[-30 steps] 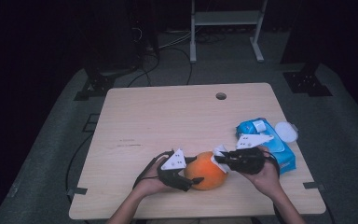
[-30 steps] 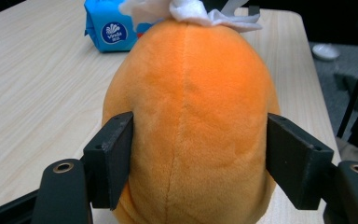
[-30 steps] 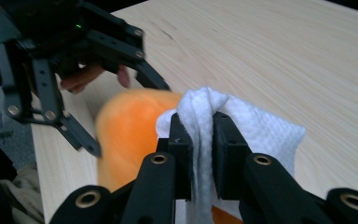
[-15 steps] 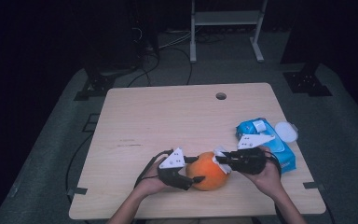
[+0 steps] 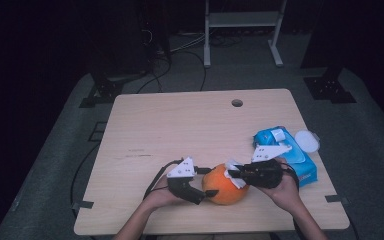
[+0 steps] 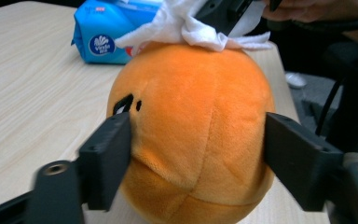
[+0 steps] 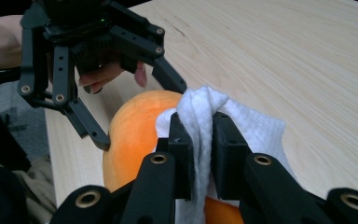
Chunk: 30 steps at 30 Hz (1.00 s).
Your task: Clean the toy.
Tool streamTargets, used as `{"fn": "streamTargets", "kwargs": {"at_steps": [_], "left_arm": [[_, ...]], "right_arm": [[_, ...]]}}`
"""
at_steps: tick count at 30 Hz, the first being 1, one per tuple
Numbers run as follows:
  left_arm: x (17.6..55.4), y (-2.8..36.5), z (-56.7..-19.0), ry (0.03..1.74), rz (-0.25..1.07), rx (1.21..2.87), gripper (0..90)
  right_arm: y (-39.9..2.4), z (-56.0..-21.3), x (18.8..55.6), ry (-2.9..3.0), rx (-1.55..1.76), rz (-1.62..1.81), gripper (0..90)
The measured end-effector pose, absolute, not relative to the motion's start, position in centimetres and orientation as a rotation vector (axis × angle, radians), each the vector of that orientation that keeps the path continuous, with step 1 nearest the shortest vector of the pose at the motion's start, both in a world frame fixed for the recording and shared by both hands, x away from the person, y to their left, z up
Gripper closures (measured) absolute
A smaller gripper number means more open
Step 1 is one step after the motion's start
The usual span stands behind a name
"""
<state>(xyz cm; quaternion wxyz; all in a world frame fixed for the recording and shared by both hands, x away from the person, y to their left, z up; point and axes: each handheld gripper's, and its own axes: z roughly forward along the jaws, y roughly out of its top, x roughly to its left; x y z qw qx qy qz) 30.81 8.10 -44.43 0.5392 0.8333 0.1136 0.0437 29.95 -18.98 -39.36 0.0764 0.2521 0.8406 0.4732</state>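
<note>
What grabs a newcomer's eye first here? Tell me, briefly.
The orange plush ball at the table's near edge, flanked by both grippers. The left gripper has its jaws on either side of it, while the right gripper pinches a white wipe against its top. A blue wipes pack lies at the right.

The plush ball (image 5: 224,185) sits on the tabletop (image 5: 190,125) near its front edge, right of the middle. A wipe (image 5: 235,172) lies on the ball's right side. The pack of wipes (image 5: 285,152) lies behind and right of it, by the right edge.
</note>
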Motion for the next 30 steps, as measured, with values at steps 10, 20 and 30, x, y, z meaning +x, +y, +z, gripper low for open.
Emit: {"fn": "streamTargets", "kwargs": {"at_steps": [10,20,30], "left_arm": [[30.6,8.2,-44.3,0.260,0.137,2.014,42.4],[31.0,8.1,-45.0,0.259,0.067,1.944,22.8],[30.7,7.9,-44.6,0.274,0.141,2.006,41.0]], "right_arm": [[-16.9,-39.0,29.0,2.544,0.673,1.421,78.9],[-20.9,-39.9,30.7,2.471,0.849,1.417,78.9],[-17.1,-38.8,28.8,2.526,0.676,1.417,79.0]]}}
